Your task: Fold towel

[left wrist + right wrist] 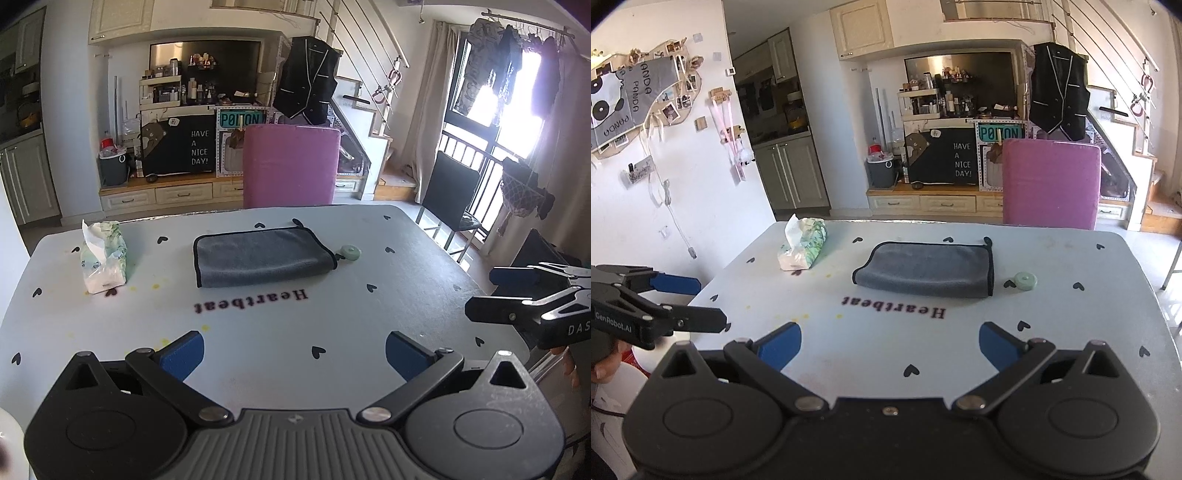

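A grey towel (262, 256) with black trim lies folded flat on the pale blue table (258, 325), past the word "Heartbeat". It also shows in the right wrist view (929, 275). My left gripper (293, 354) is open and empty, held above the table's near part, well short of the towel. My right gripper (890, 347) is open and empty too, at the same distance from the towel. Each gripper shows in the other's view: the right gripper (484, 293) at the right edge, the left gripper (705, 301) at the left edge.
A tissue pack (103, 256) stands left of the towel. A small green round object (350, 253) lies just right of it. A pink chair (290, 166) stands at the table's far edge, a black chair (450, 192) at the right.
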Motion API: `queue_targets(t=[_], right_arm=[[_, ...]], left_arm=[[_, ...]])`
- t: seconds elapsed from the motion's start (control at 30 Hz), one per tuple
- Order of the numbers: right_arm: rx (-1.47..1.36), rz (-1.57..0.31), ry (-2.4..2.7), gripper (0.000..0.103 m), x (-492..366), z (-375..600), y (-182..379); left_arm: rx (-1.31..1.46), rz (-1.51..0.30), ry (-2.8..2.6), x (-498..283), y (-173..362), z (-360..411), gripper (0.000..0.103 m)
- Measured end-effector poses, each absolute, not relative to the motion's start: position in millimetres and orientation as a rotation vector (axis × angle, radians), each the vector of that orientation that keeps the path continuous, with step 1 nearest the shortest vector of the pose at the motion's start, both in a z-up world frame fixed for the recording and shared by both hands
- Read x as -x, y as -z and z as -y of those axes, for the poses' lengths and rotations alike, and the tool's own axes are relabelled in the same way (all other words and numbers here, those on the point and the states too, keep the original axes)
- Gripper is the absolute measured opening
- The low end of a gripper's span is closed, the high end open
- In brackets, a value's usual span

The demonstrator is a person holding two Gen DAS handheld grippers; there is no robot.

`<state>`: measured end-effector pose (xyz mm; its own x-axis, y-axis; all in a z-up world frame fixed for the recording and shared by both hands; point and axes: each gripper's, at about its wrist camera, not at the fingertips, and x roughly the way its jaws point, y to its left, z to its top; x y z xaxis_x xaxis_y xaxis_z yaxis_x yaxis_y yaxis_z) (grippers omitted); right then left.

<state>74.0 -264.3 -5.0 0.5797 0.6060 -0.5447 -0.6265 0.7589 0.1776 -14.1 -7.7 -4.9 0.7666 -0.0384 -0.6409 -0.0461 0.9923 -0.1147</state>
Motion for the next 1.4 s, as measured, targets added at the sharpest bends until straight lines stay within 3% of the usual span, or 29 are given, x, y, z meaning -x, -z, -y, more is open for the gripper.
queue_targets(t=[1.4], right_arm=[[0.040, -0.622, -0.744, 0.103, -65.8, 271.3, 13.0]], left_arm=[[0.128, -0.695, -0.006, 22.0, 9.7, 8.6, 0.103]])
